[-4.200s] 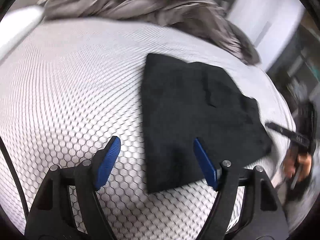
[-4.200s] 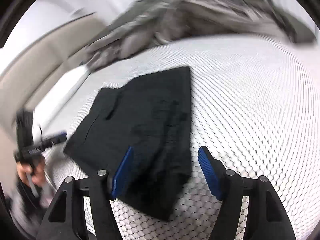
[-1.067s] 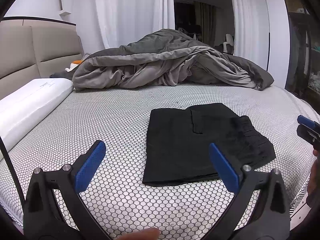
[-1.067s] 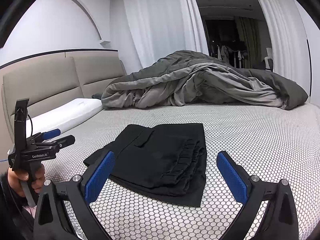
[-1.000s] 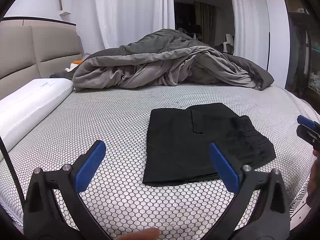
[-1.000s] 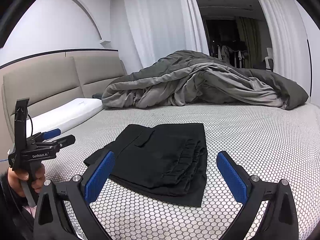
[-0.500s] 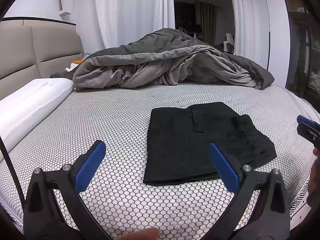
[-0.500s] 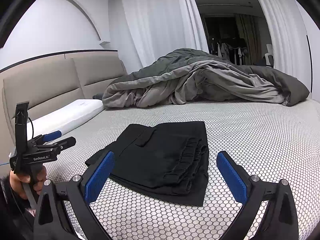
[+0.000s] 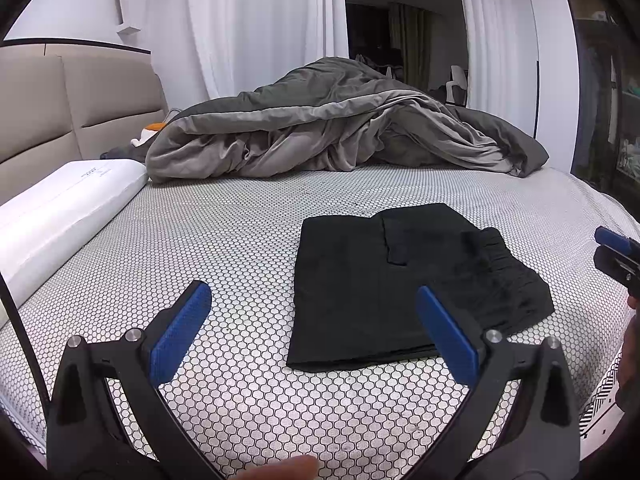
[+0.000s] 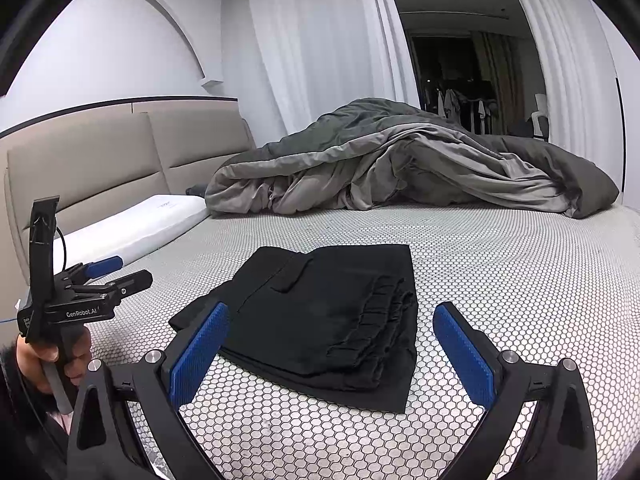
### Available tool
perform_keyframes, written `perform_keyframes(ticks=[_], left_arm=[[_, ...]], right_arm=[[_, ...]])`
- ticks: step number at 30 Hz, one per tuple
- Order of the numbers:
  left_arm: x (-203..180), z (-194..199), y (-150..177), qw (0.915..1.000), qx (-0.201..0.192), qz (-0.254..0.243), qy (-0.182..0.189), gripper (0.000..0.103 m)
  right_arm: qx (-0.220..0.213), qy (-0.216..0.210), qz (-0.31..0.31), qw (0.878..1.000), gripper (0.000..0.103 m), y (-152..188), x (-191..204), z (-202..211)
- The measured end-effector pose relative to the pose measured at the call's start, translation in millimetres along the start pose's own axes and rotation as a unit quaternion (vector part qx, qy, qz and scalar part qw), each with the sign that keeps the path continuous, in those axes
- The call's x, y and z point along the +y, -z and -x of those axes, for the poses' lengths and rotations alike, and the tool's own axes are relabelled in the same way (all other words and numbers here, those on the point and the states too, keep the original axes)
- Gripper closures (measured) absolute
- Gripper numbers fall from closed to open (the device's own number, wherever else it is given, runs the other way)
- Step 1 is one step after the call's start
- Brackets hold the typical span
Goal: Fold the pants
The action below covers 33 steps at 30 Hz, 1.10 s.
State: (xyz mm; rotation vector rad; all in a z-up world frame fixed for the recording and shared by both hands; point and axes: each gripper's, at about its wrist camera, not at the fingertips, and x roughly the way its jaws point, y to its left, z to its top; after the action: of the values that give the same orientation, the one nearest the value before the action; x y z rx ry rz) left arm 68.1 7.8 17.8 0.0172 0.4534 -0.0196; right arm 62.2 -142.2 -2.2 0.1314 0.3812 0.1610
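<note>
Left tool (image 9: pixel 310 320): blue pads spread wide, empty, held off the bed.
Right tool (image 10: pixel 330 344): pads spread wide, empty.
Pants (image 9: pixel 400 276): black, folded into a flat rectangular stack, lying on the honeycomb-patterned mattress (image 9: pixel 224 232) near its front edge; pocket flap on top.
Right view only: gathered waistband layers at the stack's near edge.
Pillow (image 9: pixel 60 208): white, along the headboard.
Duvet (image 9: pixel 340 132): grey, heaped at the far side.

Pants ahead of my jaws, on the bed.
Pants (image 9: pixel 400 280) lie ahead-right of my left jaws; duvet (image 9: pixel 340 128) behind them, pillow (image 9: pixel 60 216) far left.
</note>
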Motion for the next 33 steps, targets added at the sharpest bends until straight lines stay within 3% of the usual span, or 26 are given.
perform_keyframes(ticks=[33], left_arm=[[13,-5,1,1.0000,-0.002,-0.004,0.004,0.001]], right_arm=[[0.005,0.000,0.010,1.000,0.000,0,2,-1]])
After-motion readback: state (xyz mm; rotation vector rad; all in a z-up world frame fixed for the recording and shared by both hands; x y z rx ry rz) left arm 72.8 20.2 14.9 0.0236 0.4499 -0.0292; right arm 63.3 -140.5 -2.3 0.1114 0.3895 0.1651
